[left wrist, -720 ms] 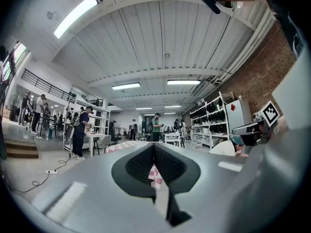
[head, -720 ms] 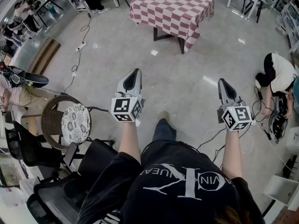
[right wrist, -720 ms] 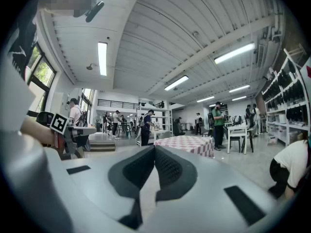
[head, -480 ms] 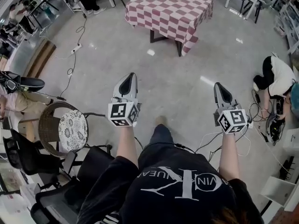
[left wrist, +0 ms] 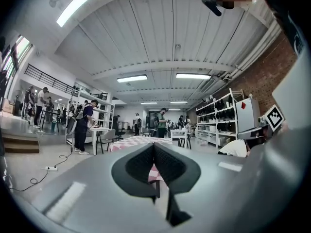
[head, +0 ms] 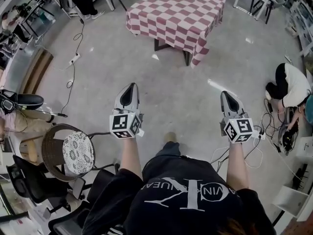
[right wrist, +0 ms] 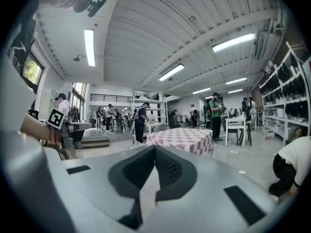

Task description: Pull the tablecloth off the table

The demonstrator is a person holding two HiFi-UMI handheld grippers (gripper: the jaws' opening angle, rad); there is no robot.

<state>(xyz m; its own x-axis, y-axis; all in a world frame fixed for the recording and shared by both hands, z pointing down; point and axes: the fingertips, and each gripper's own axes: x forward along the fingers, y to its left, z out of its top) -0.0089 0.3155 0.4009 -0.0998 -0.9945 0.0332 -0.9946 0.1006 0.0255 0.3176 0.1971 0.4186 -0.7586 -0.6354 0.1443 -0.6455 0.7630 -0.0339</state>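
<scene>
Head view: one cloth (head: 176, 11) covers the one worktop (head: 161, 45), well ahead of me. I'm carrying two grippers, left gripper (head: 130, 86) and right gripper (head: 224, 94), out front, I judge for the approach.
Left gripper view: jaws closed, empty.
Right gripper view: same, cloth far ahead.

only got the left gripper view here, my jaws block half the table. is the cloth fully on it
observer: yes, the checked tablecloth covers the whole top, its near corner hanging down.
operator: right side doing what
observer: the right hand-held gripper is shut and empty, held beside the left hand-held gripper; floor lies between both and the cloth.
operator: anything behind me
observer: a round wicker chair with a patterned cushion stands at your left.
</scene>
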